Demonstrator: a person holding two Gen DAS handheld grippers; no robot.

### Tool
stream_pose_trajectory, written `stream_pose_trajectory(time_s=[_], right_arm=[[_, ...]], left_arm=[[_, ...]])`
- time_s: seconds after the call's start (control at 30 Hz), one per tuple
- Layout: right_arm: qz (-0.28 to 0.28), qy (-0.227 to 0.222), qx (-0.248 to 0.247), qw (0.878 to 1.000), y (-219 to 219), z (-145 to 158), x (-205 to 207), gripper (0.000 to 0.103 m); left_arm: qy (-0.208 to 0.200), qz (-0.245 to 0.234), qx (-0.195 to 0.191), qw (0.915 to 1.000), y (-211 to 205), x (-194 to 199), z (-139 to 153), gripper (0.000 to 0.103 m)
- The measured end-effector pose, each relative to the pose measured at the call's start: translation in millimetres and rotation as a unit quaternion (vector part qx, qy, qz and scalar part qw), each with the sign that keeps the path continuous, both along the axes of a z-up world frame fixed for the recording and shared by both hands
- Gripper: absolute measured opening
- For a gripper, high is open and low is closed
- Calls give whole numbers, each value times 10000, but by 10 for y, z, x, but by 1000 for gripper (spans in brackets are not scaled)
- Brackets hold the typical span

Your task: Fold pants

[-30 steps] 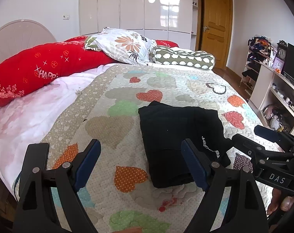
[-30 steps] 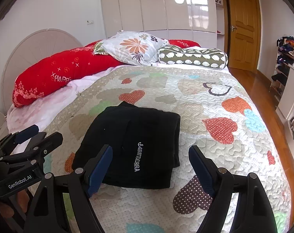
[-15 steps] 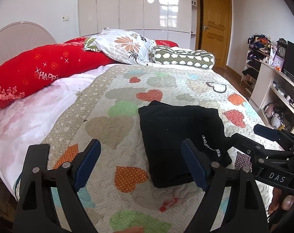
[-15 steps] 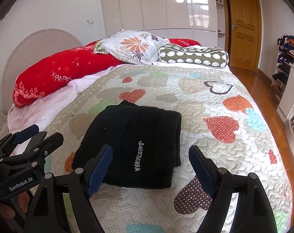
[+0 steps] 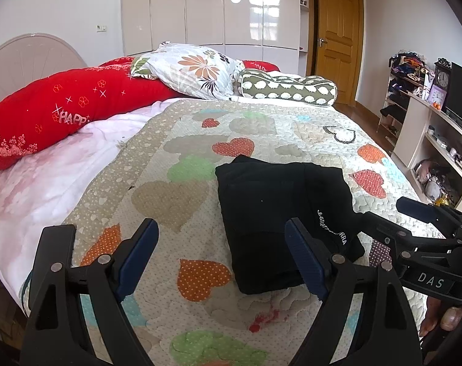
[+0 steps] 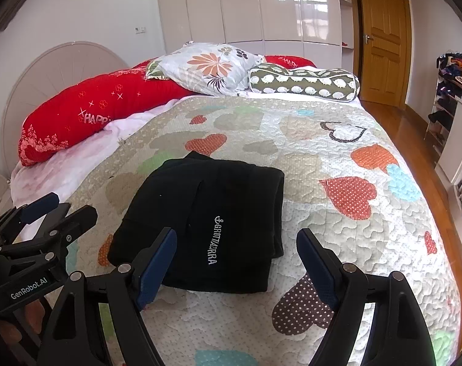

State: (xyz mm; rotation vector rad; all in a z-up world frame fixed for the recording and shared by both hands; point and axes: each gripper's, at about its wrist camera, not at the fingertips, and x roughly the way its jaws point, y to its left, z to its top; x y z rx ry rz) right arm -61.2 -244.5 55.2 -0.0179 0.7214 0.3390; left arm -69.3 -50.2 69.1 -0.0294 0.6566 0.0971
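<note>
Black pants point(image 5: 279, 210) point(image 6: 206, 222) lie folded into a compact rectangle on the heart-patterned quilt point(image 5: 176, 189) point(image 6: 346, 222), white lettering facing up. My left gripper point(image 5: 220, 244) hovers open above the quilt near the pants' left front corner, nothing between its blue pads. My right gripper point(image 6: 237, 253) stands open just above the near edge of the pants, also empty. Each gripper shows at the side of the other's view: the right one point(image 5: 426, 238) and the left one point(image 6: 41, 219).
Red bolster point(image 5: 57, 113), floral pillow point(image 5: 194, 70) and patterned roll cushion point(image 5: 288, 88) lie at the bed's head. White sheet point(image 5: 32, 183) shows left of the quilt. Shelves with clutter, a clock and a screen point(image 5: 429, 116) stand at right; wooden door point(image 6: 383, 39) beyond.
</note>
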Motion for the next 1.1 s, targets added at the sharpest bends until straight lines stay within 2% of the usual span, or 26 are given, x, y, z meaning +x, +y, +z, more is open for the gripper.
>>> stream_pose_trajectory(time_s=[1.1], right_arm=[[10,160,-76,9998,-10,-83,6,82]], left_arm=[[101,-102,-29,9999,-65,8,-72,85]])
